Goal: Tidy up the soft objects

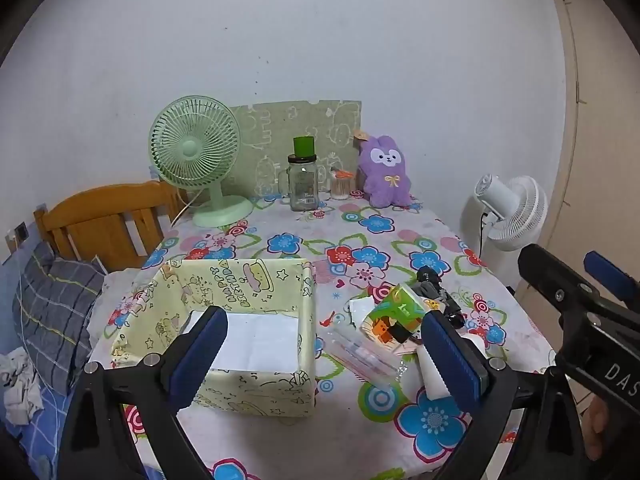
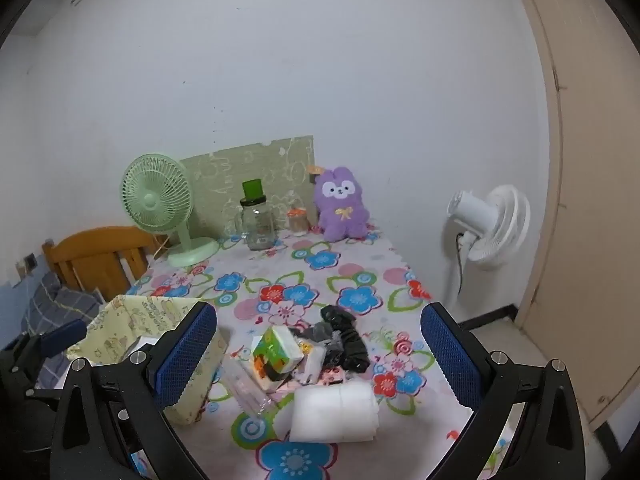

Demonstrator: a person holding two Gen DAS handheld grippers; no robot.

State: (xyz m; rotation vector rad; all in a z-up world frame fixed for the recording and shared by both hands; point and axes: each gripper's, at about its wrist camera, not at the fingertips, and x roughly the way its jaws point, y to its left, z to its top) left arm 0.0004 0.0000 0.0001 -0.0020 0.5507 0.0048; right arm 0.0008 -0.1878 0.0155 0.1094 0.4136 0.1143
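Table (image 2: 360, 276): I see its flowered cloth filling the middle of both views, running back to the white wall.
Box (image 1: 256, 280): my yellow-green cartoon-print box sits lower left of centre in the left wrist view, open-topped, with white paper on its floor.
Green fan (image 1: 196, 152): upright at the far left of the table.
White fan (image 2: 492, 228): standing off the table at the right edge.
Purple plush (image 1: 386, 172): seated upright at the far end, against the green patterned board.
Glass jar (image 1: 303, 180): just left of the plush, green cup on its lid.
White foam pad (image 2: 334, 410): lower centre of the right wrist view, flat on the cloth.
Tissue pack (image 2: 276, 354): green and orange, tilted, just above the pad.
Black fabric (image 2: 346, 340): crumpled, touching the pack's right side.
Left gripper (image 1: 324, 360): I have it spread wide, nothing held, its left finger over the box.
Right gripper (image 2: 318, 356): spread wide, empty, framing the pile.
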